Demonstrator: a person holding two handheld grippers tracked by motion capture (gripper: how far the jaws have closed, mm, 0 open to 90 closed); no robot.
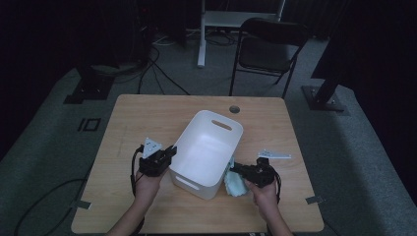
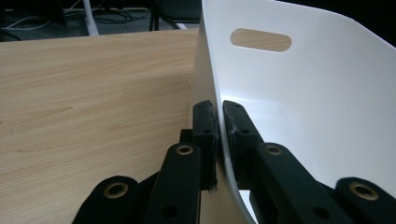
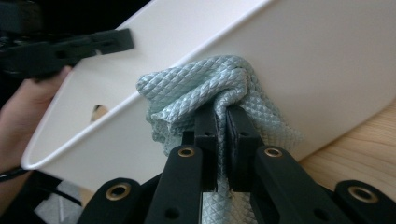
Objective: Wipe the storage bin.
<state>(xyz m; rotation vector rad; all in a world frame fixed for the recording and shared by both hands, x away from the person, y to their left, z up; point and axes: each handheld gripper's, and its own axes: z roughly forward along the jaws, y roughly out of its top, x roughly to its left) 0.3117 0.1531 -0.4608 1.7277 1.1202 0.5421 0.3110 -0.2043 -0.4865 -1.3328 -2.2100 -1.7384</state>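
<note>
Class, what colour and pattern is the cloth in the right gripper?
Pale mint green cloth with a diamond weave, best in the right gripper view.

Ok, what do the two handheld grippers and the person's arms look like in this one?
Both grippers are black. The left gripper carries a grey three-cornered plate on top, and a black cable loops from its body. Up close, the fingers are flat black bars on linkages with brass-ringed pivot holes. The right gripper matches. The forearms are bare, with no sleeves visible.
</note>
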